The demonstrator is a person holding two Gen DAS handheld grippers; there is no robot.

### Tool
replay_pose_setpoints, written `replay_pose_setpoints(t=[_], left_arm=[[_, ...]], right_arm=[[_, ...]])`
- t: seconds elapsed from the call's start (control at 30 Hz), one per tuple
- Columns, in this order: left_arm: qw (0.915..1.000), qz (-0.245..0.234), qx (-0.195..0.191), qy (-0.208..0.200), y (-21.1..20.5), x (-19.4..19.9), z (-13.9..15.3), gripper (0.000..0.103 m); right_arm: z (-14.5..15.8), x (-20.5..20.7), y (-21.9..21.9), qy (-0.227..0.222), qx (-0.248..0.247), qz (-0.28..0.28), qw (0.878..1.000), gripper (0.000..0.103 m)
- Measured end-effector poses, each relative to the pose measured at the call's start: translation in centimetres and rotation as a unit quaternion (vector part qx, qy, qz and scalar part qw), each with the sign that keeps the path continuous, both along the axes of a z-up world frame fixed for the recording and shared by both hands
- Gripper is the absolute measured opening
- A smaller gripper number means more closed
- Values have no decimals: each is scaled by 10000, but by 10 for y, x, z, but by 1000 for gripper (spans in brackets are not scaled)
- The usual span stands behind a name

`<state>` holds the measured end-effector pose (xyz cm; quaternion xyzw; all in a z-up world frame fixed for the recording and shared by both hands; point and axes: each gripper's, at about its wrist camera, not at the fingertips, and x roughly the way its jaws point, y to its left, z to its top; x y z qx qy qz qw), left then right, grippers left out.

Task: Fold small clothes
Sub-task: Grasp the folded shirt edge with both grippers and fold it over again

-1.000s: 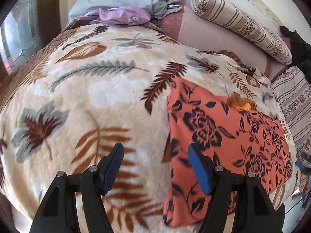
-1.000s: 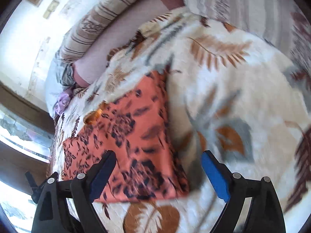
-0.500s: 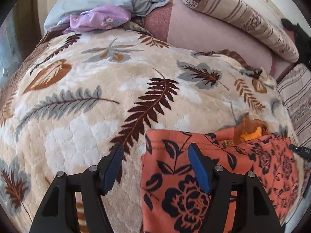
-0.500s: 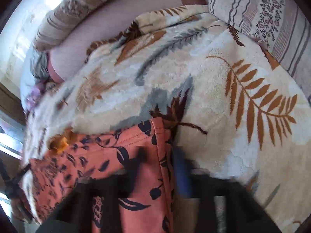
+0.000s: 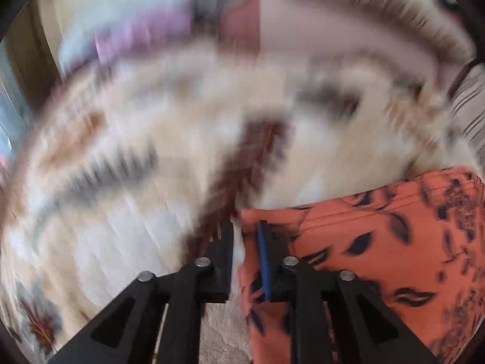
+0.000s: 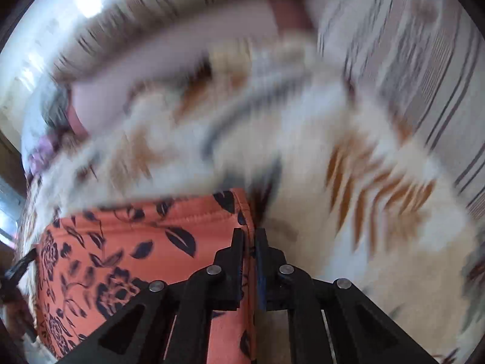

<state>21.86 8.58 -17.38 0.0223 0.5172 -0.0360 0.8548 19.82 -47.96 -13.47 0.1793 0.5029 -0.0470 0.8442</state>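
Observation:
An orange garment [image 5: 379,242] with a dark floral print lies on the leaf-patterned blanket [image 5: 136,227]. My left gripper [image 5: 245,233] is shut on the garment's near-left corner. In the right wrist view the same orange garment [image 6: 145,242] fills the lower left, and my right gripper [image 6: 249,239] is shut on its right corner edge. The cloth stays sharp against a blurred background in both views.
Blurred bedding lies beyond: a striped bolster pillow [image 5: 379,21] along the back, a purple cloth [image 5: 142,36] and grey clothes at the far left, and a striped pillow [image 6: 418,69] at the right. The blanket [image 6: 379,242] spreads all around.
Both grippers went from wide open to shut on the garment's two corners. Both views now blur, showing the grippers moving with the cloth.

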Motion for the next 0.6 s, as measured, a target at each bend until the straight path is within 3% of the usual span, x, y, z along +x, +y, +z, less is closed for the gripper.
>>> replay_pose_setpoints(t=[0.03,0.1,0.23,0.3,0.33,0.4,0.43,0.53,0.6], left_arm=[[9994,-8,-80,-326,2,-3,5,27],[9985,62,152,-515,3,-8,20,41],[9946,211,28,-1013,18,-38,67,46],[9923,99,-58,-1232,21,-66,90,54],[9905,38,-52,-1372,19,-84,98,61],[9874,-104,-127,-1577,11,-120,104,76],[9867,-189,-196,-1600,6,-135,101,78],[9916,-153,-276,-1256,-6,-166,63,78],[9998,-28,67,-201,-10,-159,2,78]], right_arm=[[-11,1,-1,96,100,-9,9999,10],[0,-7,-2,-226,68,-114,9997,10],[40,-29,-2,-663,24,-213,9976,24],[64,-50,3,-975,381,-109,9944,24],[71,-61,9,-1096,645,-28,9919,30],[77,-84,23,-1243,1322,228,9831,73],[75,-96,31,-1340,1657,338,9764,95],[42,-125,56,-1246,2478,544,9592,95],[-4,-134,58,-787,2392,239,9675,93]])
